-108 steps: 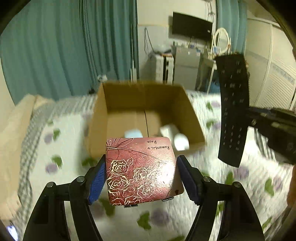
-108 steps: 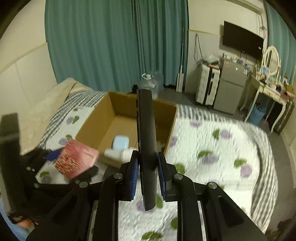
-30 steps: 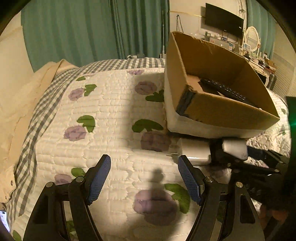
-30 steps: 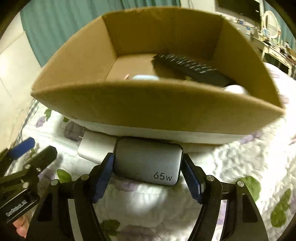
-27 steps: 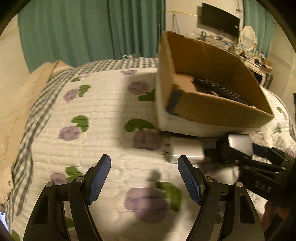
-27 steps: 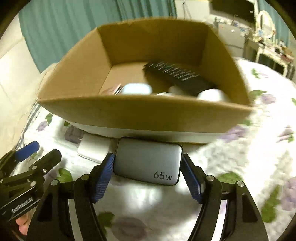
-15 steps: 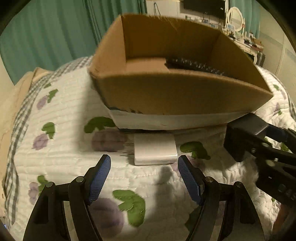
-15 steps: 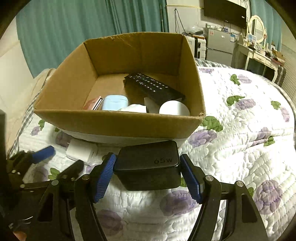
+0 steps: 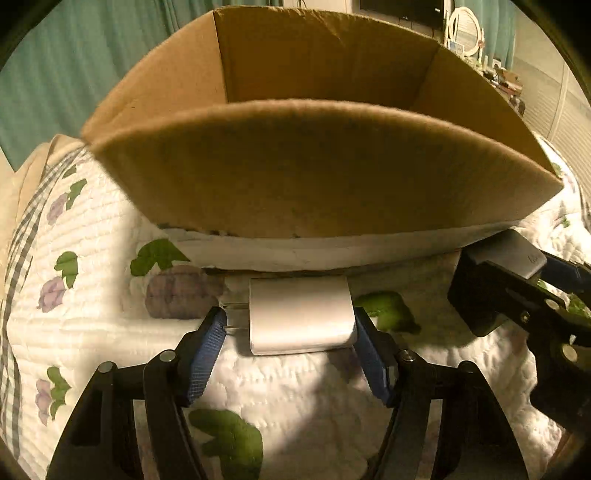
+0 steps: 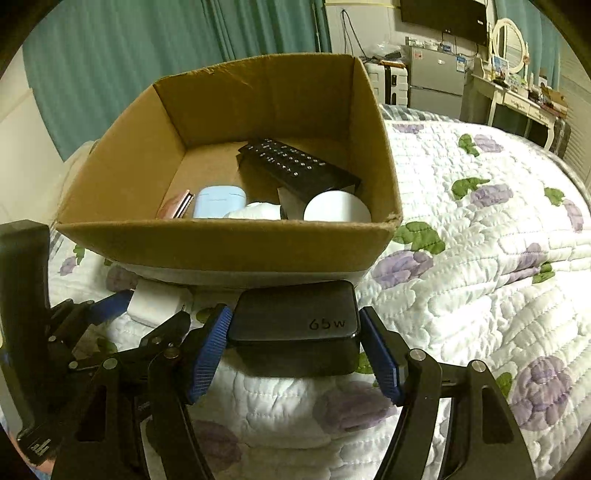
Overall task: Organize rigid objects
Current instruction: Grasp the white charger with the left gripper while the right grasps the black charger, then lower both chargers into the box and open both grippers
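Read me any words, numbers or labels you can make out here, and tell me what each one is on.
"65w": on the top face of the dark grey charger block held in the right gripper.
Black remote control in the cardboard box: button markings too small to read.
White plug adapter: no text visible.

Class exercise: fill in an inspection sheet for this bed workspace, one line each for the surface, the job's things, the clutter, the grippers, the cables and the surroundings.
Surface: floral quilt on a bed.
Job's things: cardboard box holds a black remote, a light blue case, a pink item and white items; white charger lies on the quilt before the box; dark charger marked 65w.
Clutter: nothing seen.
Grippers: left gripper open around the white charger; right gripper shut on the dark charger.
Cables: wall cords under the television.
Surroundings: teal curtains, dressing table.
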Demonstrator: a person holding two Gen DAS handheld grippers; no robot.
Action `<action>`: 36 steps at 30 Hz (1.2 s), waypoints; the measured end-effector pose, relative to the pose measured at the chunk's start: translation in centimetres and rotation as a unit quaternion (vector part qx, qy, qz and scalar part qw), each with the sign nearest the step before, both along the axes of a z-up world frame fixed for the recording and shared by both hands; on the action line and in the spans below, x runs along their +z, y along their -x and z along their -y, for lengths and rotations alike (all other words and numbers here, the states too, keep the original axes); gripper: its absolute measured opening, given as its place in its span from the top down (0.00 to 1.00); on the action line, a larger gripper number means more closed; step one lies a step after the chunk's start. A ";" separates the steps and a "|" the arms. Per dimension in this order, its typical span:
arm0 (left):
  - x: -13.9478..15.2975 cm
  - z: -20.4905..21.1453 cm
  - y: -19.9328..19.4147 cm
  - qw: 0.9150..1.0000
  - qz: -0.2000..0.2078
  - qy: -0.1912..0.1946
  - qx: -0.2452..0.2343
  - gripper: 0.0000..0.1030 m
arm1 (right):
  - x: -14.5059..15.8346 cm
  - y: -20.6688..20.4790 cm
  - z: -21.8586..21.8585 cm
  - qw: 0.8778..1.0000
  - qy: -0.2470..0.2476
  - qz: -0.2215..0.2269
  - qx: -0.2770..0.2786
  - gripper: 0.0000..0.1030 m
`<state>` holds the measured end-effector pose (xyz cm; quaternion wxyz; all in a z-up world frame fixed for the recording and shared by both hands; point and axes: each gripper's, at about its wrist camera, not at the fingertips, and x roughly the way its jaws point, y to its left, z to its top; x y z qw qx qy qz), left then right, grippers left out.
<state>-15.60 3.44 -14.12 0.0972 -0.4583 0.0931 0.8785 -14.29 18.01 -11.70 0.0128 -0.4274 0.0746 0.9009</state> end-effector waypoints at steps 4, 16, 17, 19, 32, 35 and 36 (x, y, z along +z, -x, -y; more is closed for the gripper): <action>1.2 0.1 -1.7 1.000 -0.012 -0.005 -0.005 0.33 | 1.2 -1.0 0.3 1.000 -0.008 -0.009 0.005 0.33; 8.7 1.2 -6.9 0.997 -0.071 -0.031 0.005 0.33 | 7.5 -6.6 -0.1 0.998 -0.003 -0.059 0.012 0.33; 9.4 1.2 -7.3 0.996 -0.078 -0.031 0.004 0.33 | 8.2 -7.0 -0.1 0.998 -0.003 -0.065 0.012 0.33; 10.6 1.2 -7.6 0.995 -0.089 -0.033 0.004 0.33 | 9.4 -7.8 -0.1 0.997 -0.007 -0.074 0.017 0.33; 17.9 0.1 -8.6 0.987 -0.157 -0.045 -0.004 0.33 | 16.5 -8.8 -0.1 0.988 -0.032 -0.139 0.058 0.33; 18.9 -0.3 -7.7 0.985 -0.169 -0.036 -0.006 0.33 | 18.0 -7.7 -0.6 0.985 -0.031 -0.153 0.068 0.33; 19.1 -0.4 -7.2 0.985 -0.172 -0.034 -0.005 0.33 | 18.5 -7.1 -0.7 0.984 -0.032 -0.157 0.072 0.33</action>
